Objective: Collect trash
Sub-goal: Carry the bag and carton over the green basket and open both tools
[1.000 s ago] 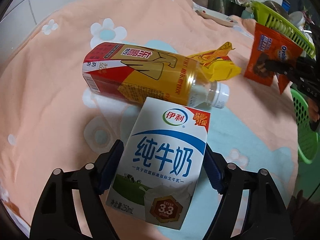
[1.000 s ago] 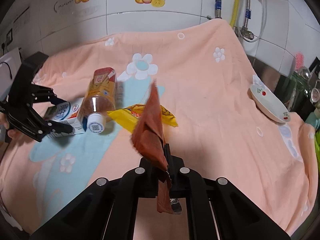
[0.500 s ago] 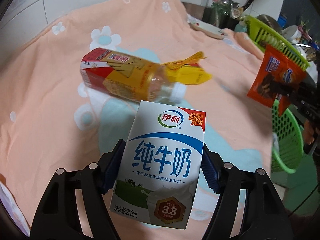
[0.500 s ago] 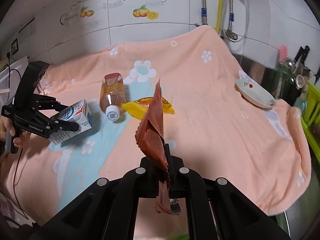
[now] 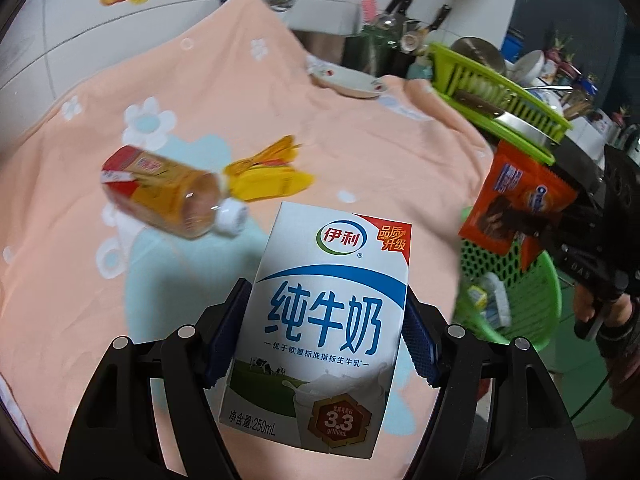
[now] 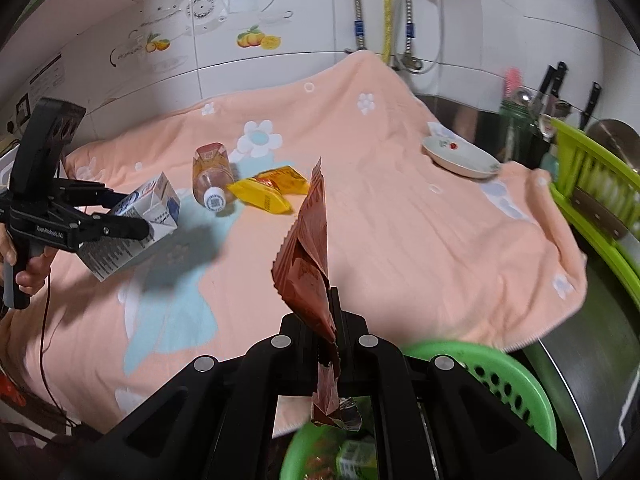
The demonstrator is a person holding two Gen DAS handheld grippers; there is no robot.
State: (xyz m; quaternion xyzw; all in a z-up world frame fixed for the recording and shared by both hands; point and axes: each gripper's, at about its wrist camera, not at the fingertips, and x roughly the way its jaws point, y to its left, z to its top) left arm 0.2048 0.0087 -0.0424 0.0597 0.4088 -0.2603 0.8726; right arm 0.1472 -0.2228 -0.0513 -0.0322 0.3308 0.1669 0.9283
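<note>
Left wrist view: left gripper clamped on the milk carton, blue pads on its two side faces, carton lifted clear of the counter; its long axis runs away from the gripper, top end toward the green basket; carton looks stiff-walled and probably light, best taken across its flat sides as here; bottle lies on its side well beyond the basket on the peach cloth, cap toward the yellow wrapper just beside it.

Right wrist view: right gripper pinched together on the orange snack packet, a thin, limp, crinkly foil, held by its lower edge; packet stands edge-on, long axis upward, its tail hanging directly over the basket's mouth.
</note>
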